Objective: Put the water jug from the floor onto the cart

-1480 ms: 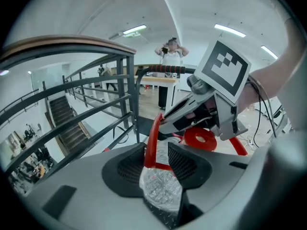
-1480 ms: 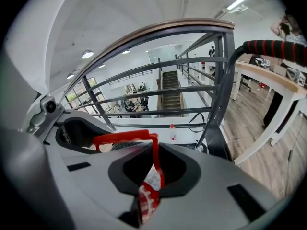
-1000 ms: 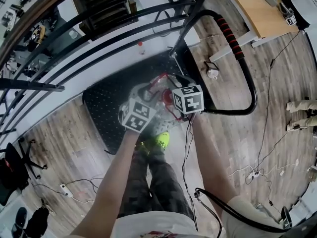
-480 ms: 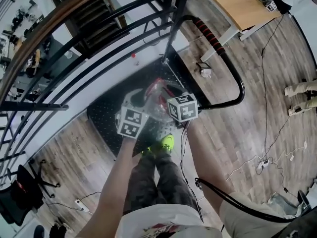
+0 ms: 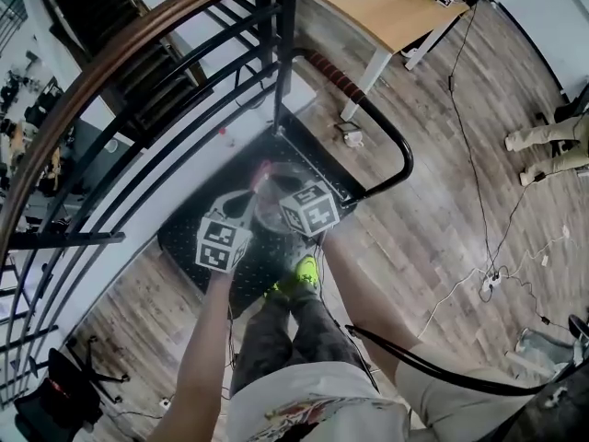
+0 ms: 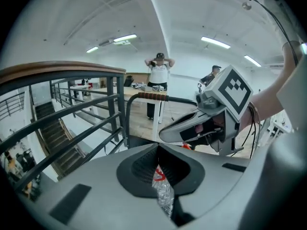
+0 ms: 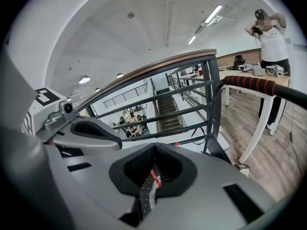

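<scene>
The clear water jug with a red top stands blurred on the black cart deck, between my two grippers. My left gripper hangs at its left side and my right gripper at its right, both above the deck. In the left gripper view the left gripper has its jaws shut, with only a sliver of crinkled clear and red stuff in the slit. The right gripper is likewise shut, a thin dotted strip with a red edge in its slit. Each gripper view shows the other gripper close by.
The cart's black push handle with a red grip curves at the right. A dark railing with a wooden top rail runs along the left over a stairwell. A wooden table stands behind. Cables lie on the floor. My green shoe touches the cart.
Both grippers have come up from the jug's sides, and the head view has risen with them. The jug stays on the cart deck.
</scene>
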Action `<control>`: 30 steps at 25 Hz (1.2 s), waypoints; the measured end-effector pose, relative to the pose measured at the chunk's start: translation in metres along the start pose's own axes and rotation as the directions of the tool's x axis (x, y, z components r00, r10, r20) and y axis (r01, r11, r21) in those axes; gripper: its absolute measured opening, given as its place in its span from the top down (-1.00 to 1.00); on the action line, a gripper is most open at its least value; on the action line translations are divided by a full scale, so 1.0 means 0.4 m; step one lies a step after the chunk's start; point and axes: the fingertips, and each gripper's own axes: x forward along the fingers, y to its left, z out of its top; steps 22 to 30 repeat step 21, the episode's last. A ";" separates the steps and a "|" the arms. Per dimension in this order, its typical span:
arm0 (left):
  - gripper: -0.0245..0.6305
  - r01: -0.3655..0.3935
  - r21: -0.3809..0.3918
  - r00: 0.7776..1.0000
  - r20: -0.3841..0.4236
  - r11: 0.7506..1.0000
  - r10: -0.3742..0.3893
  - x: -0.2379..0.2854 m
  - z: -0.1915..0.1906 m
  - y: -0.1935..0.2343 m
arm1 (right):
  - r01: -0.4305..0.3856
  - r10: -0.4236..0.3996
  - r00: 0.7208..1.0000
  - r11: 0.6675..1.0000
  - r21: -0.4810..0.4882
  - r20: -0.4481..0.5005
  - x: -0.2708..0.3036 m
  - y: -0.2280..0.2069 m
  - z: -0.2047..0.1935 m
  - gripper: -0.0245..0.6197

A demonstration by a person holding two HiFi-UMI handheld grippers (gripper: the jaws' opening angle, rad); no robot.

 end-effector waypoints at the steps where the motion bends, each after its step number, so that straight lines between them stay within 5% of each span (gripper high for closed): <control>1: 0.89 -0.001 -0.006 1.000 0.005 1.000 0.001 -0.005 0.009 -0.002 | 0.002 -0.002 1.000 1.000 0.000 0.003 -0.008 0.002 0.006 0.86; 30: 0.89 0.057 -0.030 0.998 0.034 0.998 -0.056 -0.079 0.009 -0.078 | 0.062 -0.063 0.998 0.997 0.042 0.028 -0.123 0.054 -0.018 0.86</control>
